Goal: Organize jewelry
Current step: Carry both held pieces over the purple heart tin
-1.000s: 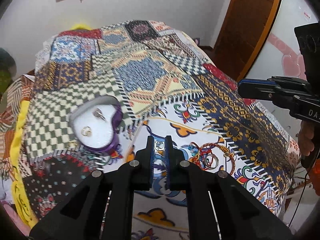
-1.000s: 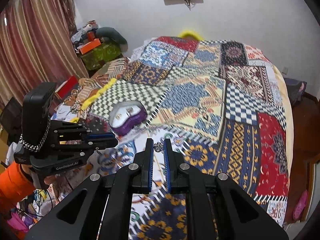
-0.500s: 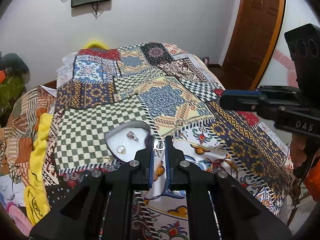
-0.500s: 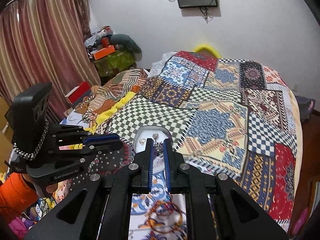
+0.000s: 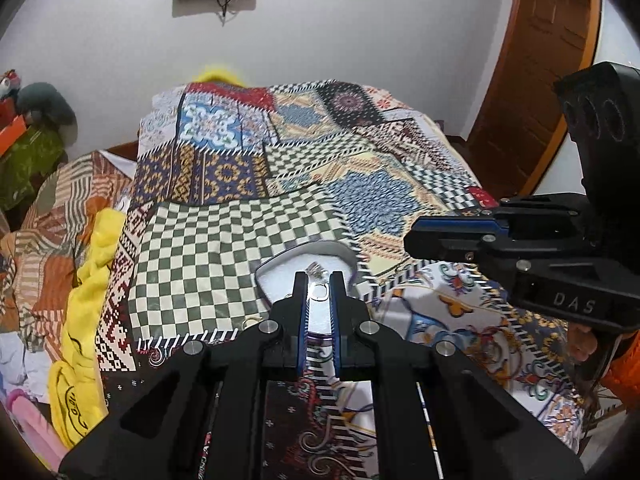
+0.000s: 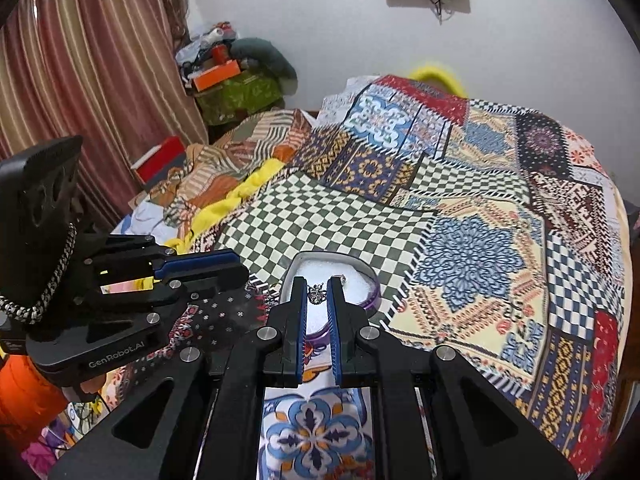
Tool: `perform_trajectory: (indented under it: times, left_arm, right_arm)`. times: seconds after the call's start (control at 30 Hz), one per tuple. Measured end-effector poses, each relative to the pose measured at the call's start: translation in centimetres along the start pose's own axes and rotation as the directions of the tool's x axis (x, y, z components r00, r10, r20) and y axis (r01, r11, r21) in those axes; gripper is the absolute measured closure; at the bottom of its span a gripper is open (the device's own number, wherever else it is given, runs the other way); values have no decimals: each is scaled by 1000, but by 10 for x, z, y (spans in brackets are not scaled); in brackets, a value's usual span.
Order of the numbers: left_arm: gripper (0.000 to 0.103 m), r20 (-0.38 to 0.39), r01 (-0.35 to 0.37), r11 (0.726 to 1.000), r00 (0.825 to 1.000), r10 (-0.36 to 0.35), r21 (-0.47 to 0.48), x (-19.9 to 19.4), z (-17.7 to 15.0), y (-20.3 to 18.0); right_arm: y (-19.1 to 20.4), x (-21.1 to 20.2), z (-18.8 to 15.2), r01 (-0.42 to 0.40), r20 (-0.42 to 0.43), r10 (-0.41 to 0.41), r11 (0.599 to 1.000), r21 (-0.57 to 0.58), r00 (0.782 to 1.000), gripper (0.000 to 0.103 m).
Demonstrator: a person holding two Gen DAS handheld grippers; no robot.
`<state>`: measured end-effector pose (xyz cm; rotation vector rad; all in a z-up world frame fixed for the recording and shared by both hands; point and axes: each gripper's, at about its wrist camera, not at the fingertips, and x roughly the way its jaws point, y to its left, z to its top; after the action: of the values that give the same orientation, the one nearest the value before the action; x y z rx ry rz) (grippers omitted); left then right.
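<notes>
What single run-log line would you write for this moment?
step: carry to box | left gripper: shut on ring | right gripper: shut on ornate ring | heart-shaped jewelry box: open, on patchwork bedspread

Bright, even indoor light, soft shadows, sharp centre, strong fisheye warping with dark corners.

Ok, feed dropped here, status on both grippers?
Left gripper shut on ring. Right gripper shut on ornate ring. Both over heart-shaped jewelry box. Nothing blocking.
</notes>
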<state>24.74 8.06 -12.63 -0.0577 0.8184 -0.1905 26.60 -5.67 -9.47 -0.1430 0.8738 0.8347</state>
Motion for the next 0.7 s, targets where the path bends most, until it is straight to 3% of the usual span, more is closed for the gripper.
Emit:
perform_trajectory:
  times: [0.43,0.7]
  left_arm:
    - [95,-89,45,997,995,-51,-65,55,-9,24]
    - [95,-125,76,996,989,-81,-44,71,-12,19]
  right_arm:
    - [0,55,10,14,-113,-17,1000,-26,993,94]
    - [-4,79,15,5,-177,-6,1000,-5,984,94]
